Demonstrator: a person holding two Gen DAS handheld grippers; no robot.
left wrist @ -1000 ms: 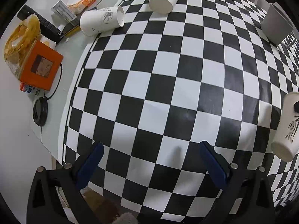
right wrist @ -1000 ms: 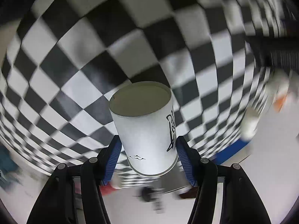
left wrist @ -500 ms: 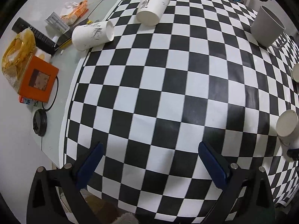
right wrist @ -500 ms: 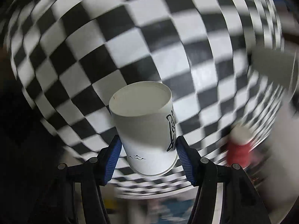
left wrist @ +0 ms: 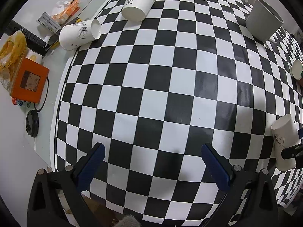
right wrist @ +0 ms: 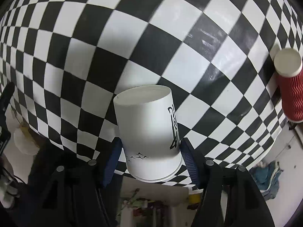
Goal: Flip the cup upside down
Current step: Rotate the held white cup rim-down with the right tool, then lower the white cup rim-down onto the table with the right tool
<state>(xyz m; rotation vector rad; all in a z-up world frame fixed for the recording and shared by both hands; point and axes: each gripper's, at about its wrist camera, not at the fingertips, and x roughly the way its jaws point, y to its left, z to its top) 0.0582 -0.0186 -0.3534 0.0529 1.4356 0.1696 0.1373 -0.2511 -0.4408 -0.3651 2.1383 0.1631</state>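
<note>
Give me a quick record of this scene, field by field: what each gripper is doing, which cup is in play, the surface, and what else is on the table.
right gripper: shut on the white paper cup, base end pointing away from the camera
left gripper: open, holding nothing
surface: checkered cloth
other cups: two white cups lying on their sides; red ribbed cup
other items: grey bucket; orange box

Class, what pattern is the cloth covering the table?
Black-and-white checks on the tablecloth, clearest in the left wrist view.
</note>
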